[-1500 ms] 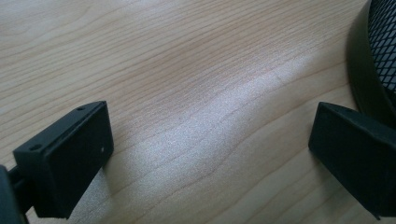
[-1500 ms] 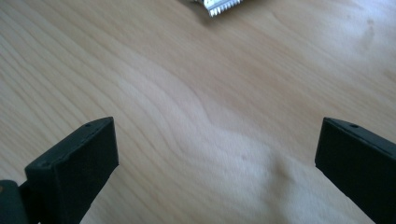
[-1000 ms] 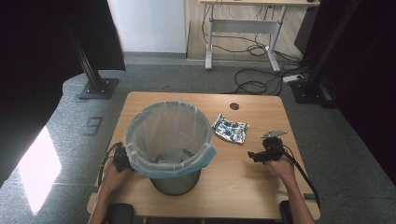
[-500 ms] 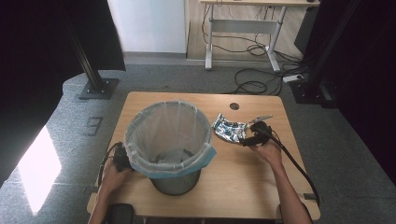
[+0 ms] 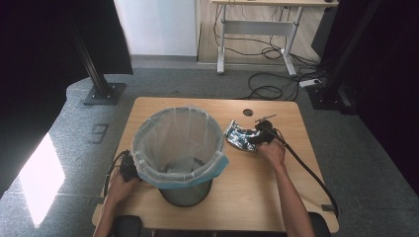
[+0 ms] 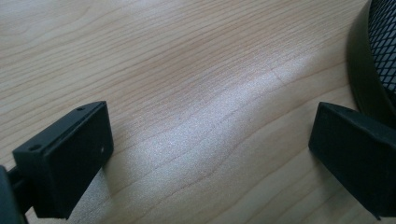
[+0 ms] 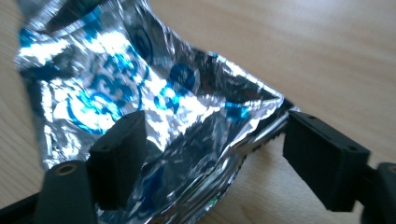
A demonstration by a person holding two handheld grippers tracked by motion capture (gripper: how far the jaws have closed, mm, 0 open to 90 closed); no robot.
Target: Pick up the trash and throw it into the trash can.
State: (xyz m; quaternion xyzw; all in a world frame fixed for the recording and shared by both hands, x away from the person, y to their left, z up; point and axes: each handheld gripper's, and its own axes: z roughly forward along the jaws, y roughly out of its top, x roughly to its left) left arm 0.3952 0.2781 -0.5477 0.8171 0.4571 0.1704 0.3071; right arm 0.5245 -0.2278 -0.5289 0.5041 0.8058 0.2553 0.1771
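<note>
We held the right gripper (image 7: 210,154) wide open around the foil wrapper (image 7: 154,121), which lay on the table (image 5: 257,182) beside the bin (image 5: 178,148). The foil could slip out when closing. Our left gripper (image 6: 210,154) was open, empty.

Bright tabletop, dark surroundings, foil glare

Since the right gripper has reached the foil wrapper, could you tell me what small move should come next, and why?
Probably shut the right gripper: its jaws stand open astride the crumpled foil wrapper, which lies on the table beside the lined bin.
</note>
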